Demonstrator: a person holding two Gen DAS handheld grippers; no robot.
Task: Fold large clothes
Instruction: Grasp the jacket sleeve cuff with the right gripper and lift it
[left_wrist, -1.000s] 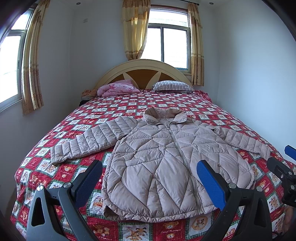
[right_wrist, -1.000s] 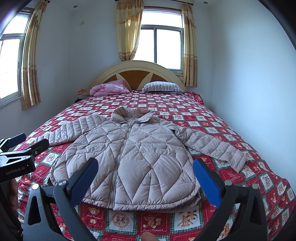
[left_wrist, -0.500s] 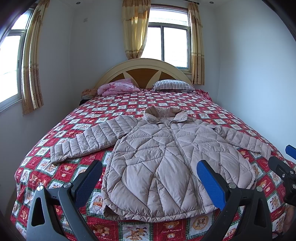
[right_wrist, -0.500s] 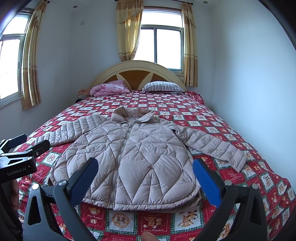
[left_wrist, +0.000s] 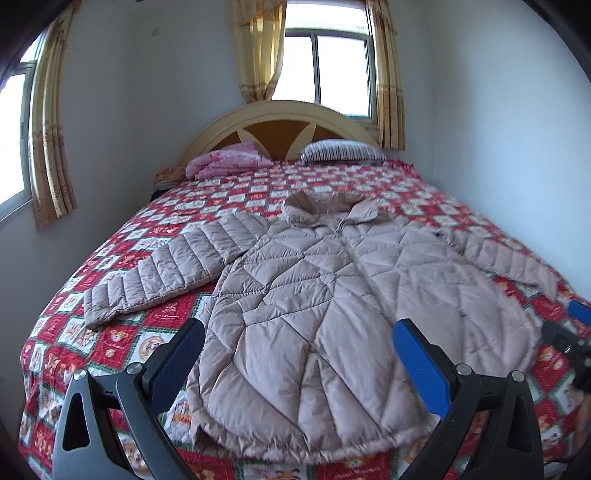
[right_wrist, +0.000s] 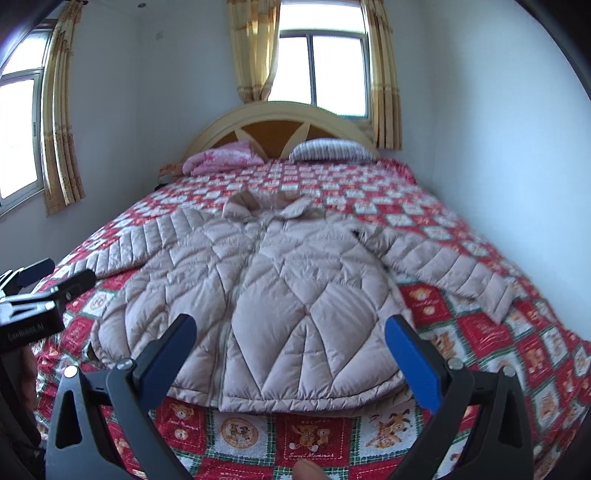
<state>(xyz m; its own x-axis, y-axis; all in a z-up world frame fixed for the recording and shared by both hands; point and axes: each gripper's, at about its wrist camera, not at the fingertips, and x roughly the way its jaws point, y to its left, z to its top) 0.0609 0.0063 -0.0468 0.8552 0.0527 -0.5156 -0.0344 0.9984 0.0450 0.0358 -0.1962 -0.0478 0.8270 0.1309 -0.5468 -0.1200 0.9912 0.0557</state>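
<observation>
Small bedroom, white walls, curtained window behind an arched headboard (left_wrist: 280, 114). Bed (right_wrist: 461, 221) w/ red bear-print cover fills most of both views. Pink bundle (left_wrist: 229, 162) and striped pillow (left_wrist: 340, 151) lie just below the headboard.

Puffer jacket (left_wrist: 332, 295) lies flat, front up and zipped, at the end of the bed well away from the headboard. Collar points toward the headboard, hem toward me. Both sleeves are spread out to the sides, cuffs angled away from the headboard.

Left gripper (left_wrist: 299, 358) hovers above the hem: jaws wide apart, nothing between them. Right gripper (right_wrist: 291, 350) same, spread wide and empty, over the hem on its side.

Handling, my read: quilted down-type fill, so light, soft, springy. Shell looks slick, prob slides on the pads and puffs back after a fold. No fragile parts apart from the zip. Best hold IMO is a sleeve at the cuff or the shoulder seam, pinching a full thickness of padding, not shell alone. Sleeves in across the chest first, then hem up toward the headboard. Folding not begun.
</observation>
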